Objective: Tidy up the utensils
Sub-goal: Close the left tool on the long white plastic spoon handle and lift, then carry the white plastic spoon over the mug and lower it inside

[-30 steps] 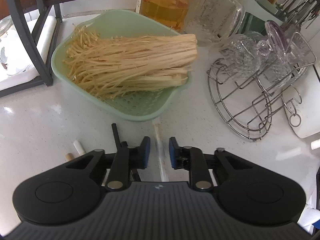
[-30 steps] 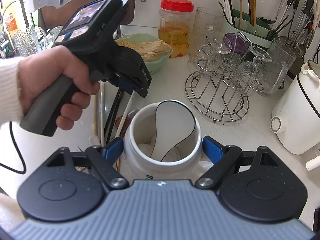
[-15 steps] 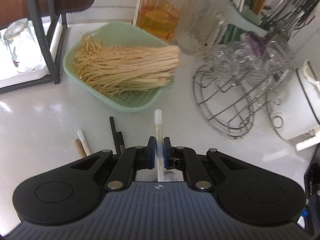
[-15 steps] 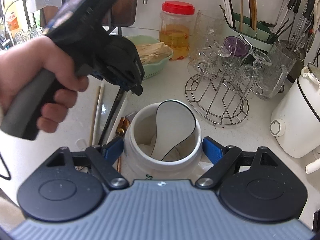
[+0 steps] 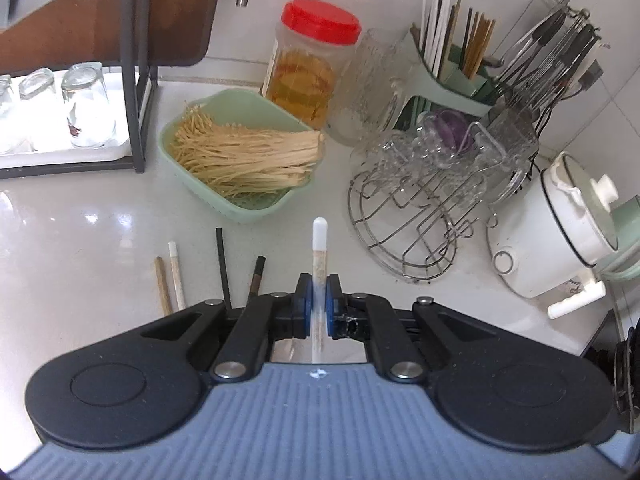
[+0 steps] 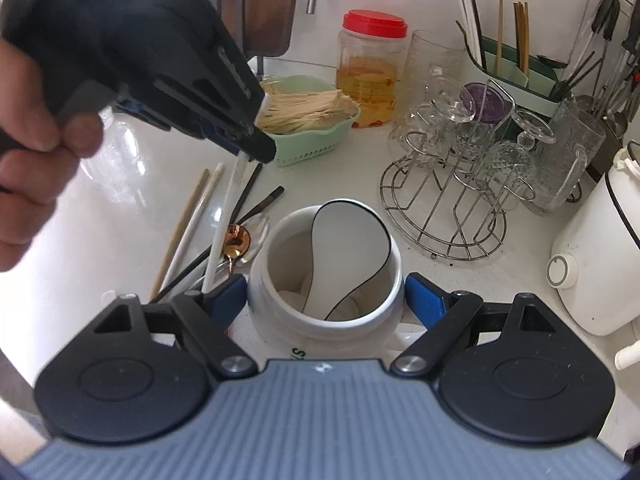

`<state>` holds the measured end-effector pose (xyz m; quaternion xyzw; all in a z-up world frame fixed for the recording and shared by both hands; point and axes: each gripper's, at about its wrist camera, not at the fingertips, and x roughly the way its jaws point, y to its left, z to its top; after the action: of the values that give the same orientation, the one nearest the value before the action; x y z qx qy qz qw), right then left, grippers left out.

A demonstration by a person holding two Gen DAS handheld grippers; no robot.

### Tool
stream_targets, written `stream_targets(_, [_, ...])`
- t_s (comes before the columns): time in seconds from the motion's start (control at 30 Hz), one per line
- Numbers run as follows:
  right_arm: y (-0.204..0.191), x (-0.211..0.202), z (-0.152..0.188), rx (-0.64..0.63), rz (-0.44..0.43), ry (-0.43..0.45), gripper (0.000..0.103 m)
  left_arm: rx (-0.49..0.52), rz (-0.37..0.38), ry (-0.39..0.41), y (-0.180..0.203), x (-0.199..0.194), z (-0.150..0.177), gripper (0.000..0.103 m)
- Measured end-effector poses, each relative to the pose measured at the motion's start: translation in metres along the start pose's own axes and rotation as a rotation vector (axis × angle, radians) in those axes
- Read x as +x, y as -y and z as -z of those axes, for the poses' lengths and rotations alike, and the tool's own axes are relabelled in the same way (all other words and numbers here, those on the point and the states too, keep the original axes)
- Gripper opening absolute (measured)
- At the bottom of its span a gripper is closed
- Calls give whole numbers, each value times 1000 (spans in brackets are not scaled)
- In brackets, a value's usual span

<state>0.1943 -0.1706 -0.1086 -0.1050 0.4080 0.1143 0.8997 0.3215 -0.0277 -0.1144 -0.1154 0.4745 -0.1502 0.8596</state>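
Left gripper (image 5: 318, 300) grips chopstick (image 5: 319, 248) — counter (image 5: 80, 240) rightward crowded.

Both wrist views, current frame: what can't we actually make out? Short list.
- Left wrist: rear of the white chopstick runs under the camera housing, past the left gripper.
- Right wrist: white jar base is hidden by the housing; the right gripper pad contact can't be confirmed.
- Right wrist: hand is blurred and cut by the left edge.
- Right wrist: jar lettering mostly covered.

Letter "S" printed on the white jar (image 6: 324, 320) wall (rest hidden), no other readable text
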Motion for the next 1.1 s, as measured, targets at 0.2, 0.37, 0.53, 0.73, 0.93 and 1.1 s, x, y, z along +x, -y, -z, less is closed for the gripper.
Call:
stream_targets(0.2, [1, -1, 5, -11, -14, 30, 88, -17, -9, 33, 3, -18, 5, 8])
stream_targets(0.37, [1, -2, 6, -26, -28, 39, 88, -18, -6, 60, 6, -37, 5, 8])
stream_targets(0.53, [1, -3, 7, -36, -36, 46, 88, -20, -11, 91, 10, -61, 7, 8])
stream_targets(0.73, [2, -5, 10, -40, -43, 55, 88, -39, -28, 129, 14, -89, 8, 8])
stream_targets(0.93, [1, -4, 9, -43, -42, 54, 88, -22, -41, 162, 21, -116, 4, 8])
stream_targets(1.1, [2, -5, 11, -42, -42, 66, 88, 8, -44, 188, 32, -140, -3, 8])
